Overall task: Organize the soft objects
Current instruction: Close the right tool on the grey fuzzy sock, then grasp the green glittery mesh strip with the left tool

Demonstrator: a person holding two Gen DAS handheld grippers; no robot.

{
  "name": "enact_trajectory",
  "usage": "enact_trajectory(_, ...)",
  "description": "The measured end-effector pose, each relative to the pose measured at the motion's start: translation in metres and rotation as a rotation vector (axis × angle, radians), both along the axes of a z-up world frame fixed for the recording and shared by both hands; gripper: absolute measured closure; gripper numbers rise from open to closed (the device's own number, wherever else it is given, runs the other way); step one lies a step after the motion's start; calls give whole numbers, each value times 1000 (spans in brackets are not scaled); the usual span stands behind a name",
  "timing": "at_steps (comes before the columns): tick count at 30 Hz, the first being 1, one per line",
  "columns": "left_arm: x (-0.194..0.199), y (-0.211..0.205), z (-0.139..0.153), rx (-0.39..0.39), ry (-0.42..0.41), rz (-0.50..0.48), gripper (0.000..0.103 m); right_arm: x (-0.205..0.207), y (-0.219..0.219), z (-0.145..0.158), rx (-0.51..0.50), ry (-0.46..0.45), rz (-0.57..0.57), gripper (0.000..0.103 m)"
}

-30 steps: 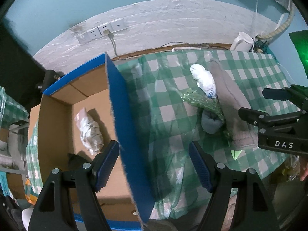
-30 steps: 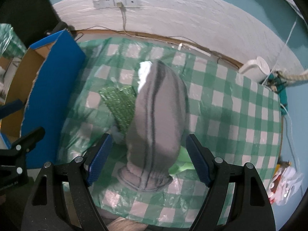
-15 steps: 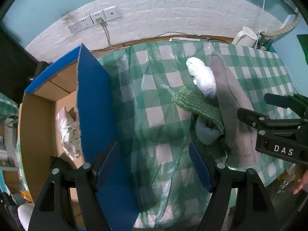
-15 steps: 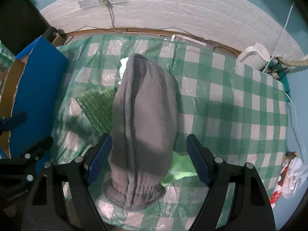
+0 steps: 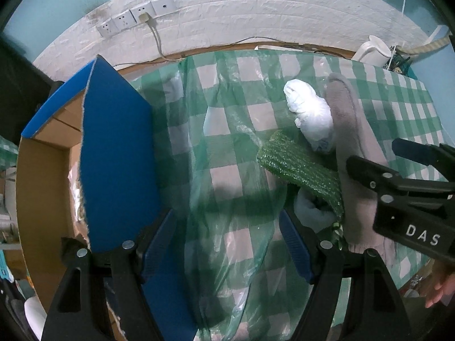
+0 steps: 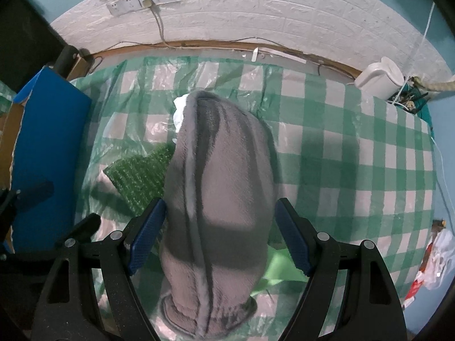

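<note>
On the checked tablecloth, grey sock lies lengthwise between the spread fingers of the right gripper, contact not discernible. Green mesh piece and white bundle sit just beside it. Left gripper released, empty, near blue box flap

I am seeing the blue flap hiding most of the cardboard box, so its contents are showing only as a pale sliver; the grey sock is covering most of the white bundle and part of the green mesh; the right gripper is blocking the sock's far side; the left gripper is being cut off by the frame edge.
</note>
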State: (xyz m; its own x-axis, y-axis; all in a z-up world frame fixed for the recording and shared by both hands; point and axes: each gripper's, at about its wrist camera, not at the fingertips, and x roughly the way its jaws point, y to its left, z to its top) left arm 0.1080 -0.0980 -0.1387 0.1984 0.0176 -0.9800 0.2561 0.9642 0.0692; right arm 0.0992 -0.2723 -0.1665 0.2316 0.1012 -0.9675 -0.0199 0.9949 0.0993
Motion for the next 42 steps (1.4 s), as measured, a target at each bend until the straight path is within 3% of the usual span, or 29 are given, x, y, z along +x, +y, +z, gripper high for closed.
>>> enact_trajectory(15,10,-6,-18,-20,45,-1,27,14,12,-15,-76,12,-7,24)
enact_trajectory(23,11,-7,-23,-26,57,12,27,6,-2,-13,-51,13,23,58)
enact_trajectory(25,12,-8,-22,-45,66,22,27,3,-4,-11,-43,11,20,71)
enact_trajectory(28,12,-9,-21,-66,71,35,27,-1,-8,-10,-34,17,28,81)
enact_trajectory(36,22,0,-26,-174,141,129,27,-9,-15,-8,-25,6,23,83)
enact_trajectory(42,20,8,-25,-202,161,169,27,-12,-16,-8,-31,2,25,83)
